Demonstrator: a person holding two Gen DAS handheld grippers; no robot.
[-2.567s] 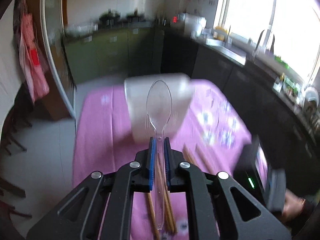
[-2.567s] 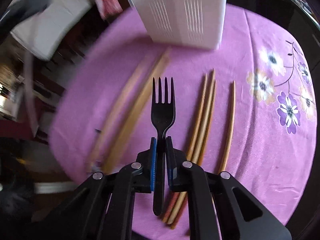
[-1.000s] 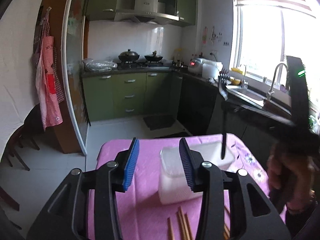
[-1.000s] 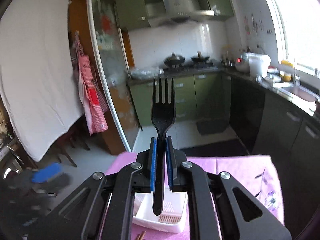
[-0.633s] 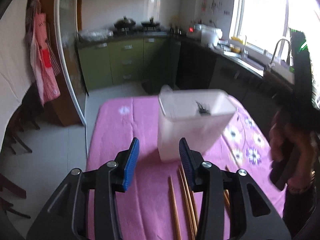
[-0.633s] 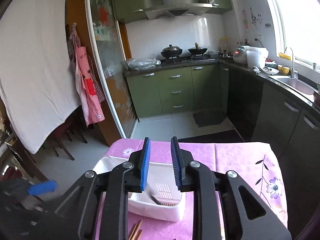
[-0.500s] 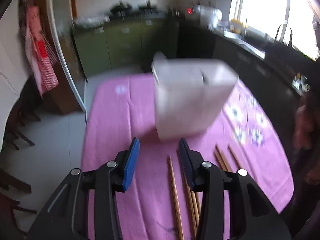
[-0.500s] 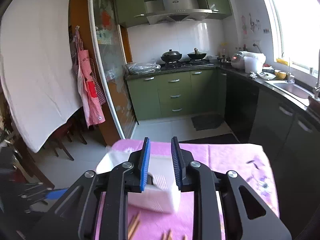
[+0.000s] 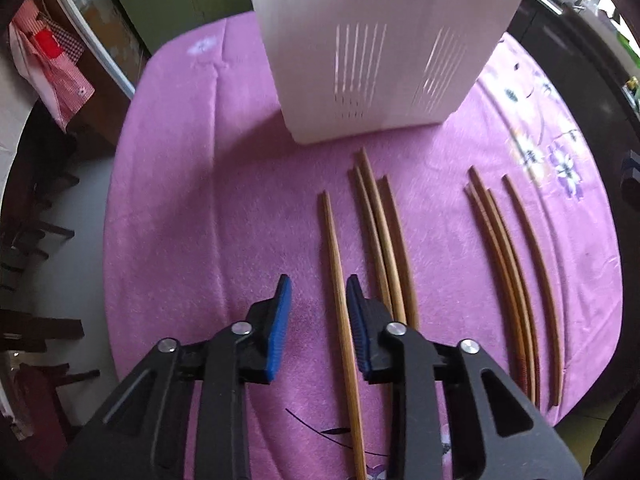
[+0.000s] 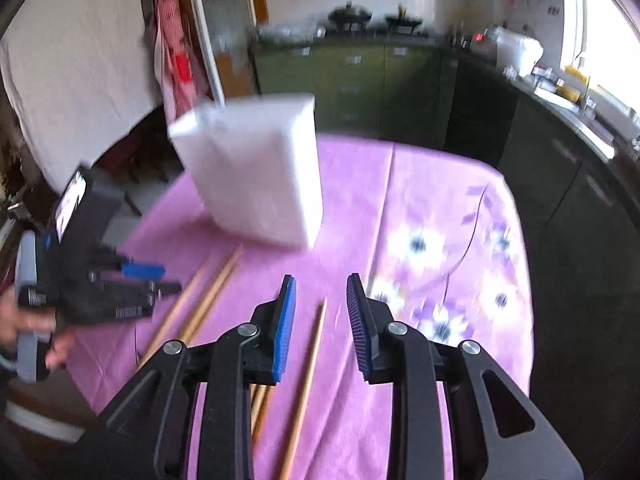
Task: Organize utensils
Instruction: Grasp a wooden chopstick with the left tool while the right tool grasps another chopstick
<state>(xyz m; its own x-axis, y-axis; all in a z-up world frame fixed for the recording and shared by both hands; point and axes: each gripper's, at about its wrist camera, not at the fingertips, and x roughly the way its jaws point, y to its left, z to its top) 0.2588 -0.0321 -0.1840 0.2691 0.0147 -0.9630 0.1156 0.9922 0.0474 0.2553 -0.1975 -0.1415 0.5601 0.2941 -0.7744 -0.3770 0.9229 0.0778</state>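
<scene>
Left gripper [image 9: 316, 298], black frame with ribbed blue pads, pointed steeply down over the counter [image 9: 180, 208], which wore a fuzzy purple cloth printed with violet and white flowers. Its jaws were closing but had not met; one slender tapered wooden chopstick [image 9: 340, 292] lay between them, hard by the right-hand pad, untouched by either as far as could be seen. Just right of that gripper lay a tight bundle of three similar chopsticks [image 9: 380, 220], smooth, tan, tips pointing away. Farther right, well apart, a darker group of four chopsticks [image 9: 508, 248], three close together and one slightly off to the side.

Ahead of the gripper, beyond the chopstick tips, stood the white plastic utensil holder [image 9: 384, 40]: boxy, matte, with two sets of narrow vertical slots in its near wall.

Right gripper [image 10: 320, 304], same build, hovered lower-angled over the cloth, jaws opening, nothing pinched. A single pale chopstick [image 10: 310, 364] ran on the cloth below the gap. View blurred. The holder sat ahead and left; the person's hand [image 10: 24, 320] held the other gripper at far left.
</scene>
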